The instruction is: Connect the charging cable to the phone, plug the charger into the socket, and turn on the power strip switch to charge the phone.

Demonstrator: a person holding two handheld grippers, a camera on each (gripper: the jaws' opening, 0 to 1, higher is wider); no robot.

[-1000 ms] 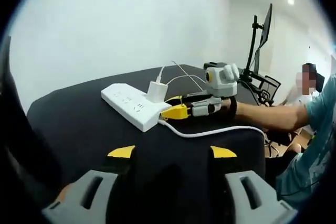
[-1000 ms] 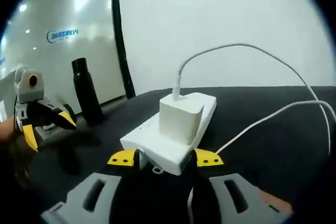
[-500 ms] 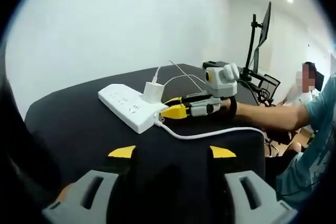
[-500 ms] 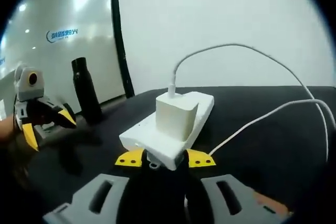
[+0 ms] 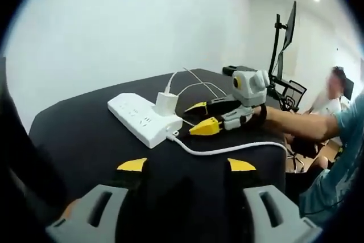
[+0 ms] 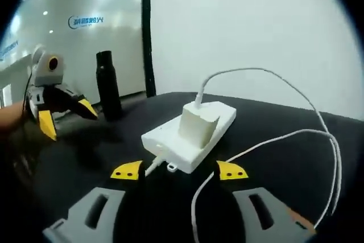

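The white power strip (image 5: 145,119) lies on the black table (image 5: 85,140), and a white charger (image 5: 166,103) is plugged in near its end. A thin white charging cable (image 5: 196,83) rises from the charger and trails away across the table. My right gripper (image 5: 202,118) comes in from the right, open, with its yellow tips a short way off the strip's end. In the right gripper view the strip (image 6: 170,146) and charger (image 6: 198,123) sit just beyond my open right gripper (image 6: 179,170). My left gripper (image 5: 186,165) is open and holds nothing; it also hovers at the left (image 6: 67,116).
The strip's thick white cord (image 5: 227,149) runs right along the table's front. A black bottle (image 6: 108,83) stands at the table's far side. A monitor on an arm (image 5: 284,32) and a seated person (image 5: 335,98) are behind the table. A sleeve (image 5: 341,140) reaches in.
My right gripper has backed away from the strip's end, which its jaws flanked before, and it now stands open and apart from it. The left gripper has barely moved.
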